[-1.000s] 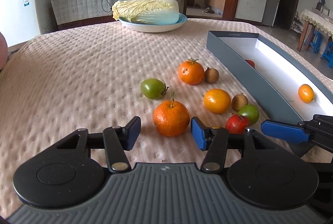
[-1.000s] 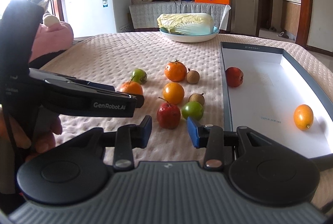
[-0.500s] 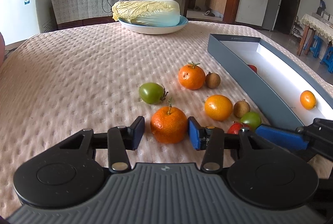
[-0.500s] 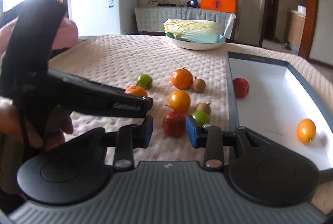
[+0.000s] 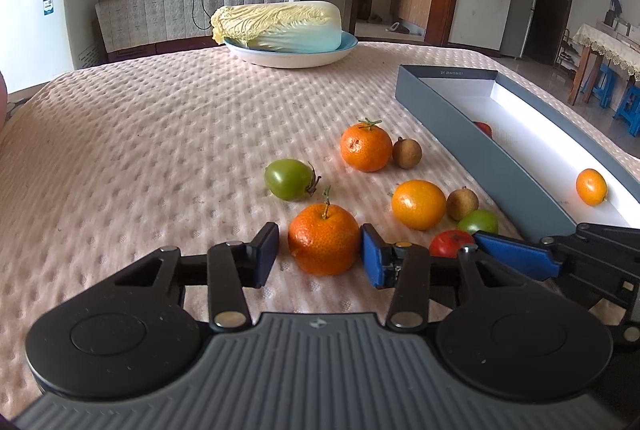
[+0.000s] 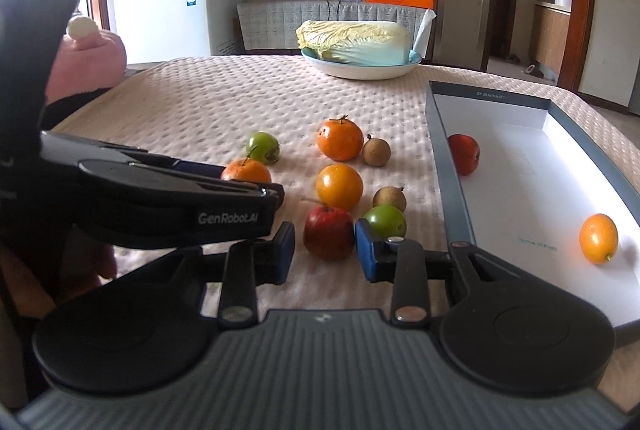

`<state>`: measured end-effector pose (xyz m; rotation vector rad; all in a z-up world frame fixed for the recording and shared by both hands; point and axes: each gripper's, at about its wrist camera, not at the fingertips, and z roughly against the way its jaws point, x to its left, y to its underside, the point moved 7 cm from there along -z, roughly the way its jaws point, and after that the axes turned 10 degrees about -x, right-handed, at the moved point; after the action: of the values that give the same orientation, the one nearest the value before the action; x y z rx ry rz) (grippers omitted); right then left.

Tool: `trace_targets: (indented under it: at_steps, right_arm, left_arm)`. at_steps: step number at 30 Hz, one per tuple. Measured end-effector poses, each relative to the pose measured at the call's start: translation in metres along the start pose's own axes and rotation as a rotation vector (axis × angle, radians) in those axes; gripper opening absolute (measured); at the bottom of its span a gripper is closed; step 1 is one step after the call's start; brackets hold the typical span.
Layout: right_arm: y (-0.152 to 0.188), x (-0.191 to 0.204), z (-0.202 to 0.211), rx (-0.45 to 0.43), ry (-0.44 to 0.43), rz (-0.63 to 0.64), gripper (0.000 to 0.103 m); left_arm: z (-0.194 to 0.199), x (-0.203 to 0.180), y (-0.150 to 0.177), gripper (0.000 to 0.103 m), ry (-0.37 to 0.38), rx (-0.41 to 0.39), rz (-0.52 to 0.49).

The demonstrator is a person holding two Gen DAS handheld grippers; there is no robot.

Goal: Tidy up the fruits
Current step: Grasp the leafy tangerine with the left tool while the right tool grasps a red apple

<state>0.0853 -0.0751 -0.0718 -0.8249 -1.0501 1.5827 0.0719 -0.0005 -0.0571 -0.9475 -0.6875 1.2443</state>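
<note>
My left gripper is open, with a stemmed tangerine between its fingers; small gaps show on both sides. My right gripper is open around a red apple resting on the cloth. Loose fruit lies ahead: a green tomato, a second tangerine, an orange, two brown longans and a green fruit. The grey box at the right holds a red apple and a small orange.
A plate with a napa cabbage stands at the far side of the table. The left gripper's body crosses the left of the right wrist view. The cloth-covered table stretches to the left.
Both grippers have moved forward. The tangerine now sits between the left fingers and the red apple between the right fingers. Both jaws have narrowed a little.
</note>
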Motion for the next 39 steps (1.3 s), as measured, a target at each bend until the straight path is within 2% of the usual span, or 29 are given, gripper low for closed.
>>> trace_targets:
  at_steps: [2,3,7,20,29,39]
  right_arm:
    - [0.001,0.002,-0.001,0.006,-0.004,0.015,0.032]
    - [0.001,0.002,-0.001,0.007,-0.006,0.017,0.032]
    - [0.0,0.0,0.001,0.011,-0.018,0.003,0.032]
    - [-0.012,0.002,0.021,-0.028,-0.077,-0.001,0.032]
    - [-0.023,-0.001,0.037,-0.065,-0.101,-0.001,0.032]
    - [-0.032,-0.019,0.052,-0.096,-0.086,-0.019,0.032]
  left_arm:
    - [0.0,-0.001,0.0,0.048,0.002,-0.002,-0.006]
    - [0.0,-0.002,-0.001,0.043,0.011,-0.001,-0.005]
    - [0.001,-0.001,-0.001,0.042,0.011,0.001,-0.009]
    - [0.011,0.008,-0.011,0.041,-0.057,-0.001,-0.008]
    - [0.021,-0.004,-0.024,0.041,-0.059,-0.023,-0.016]
    - [0.026,-0.023,-0.036,0.041,-0.045,-0.045,-0.029]
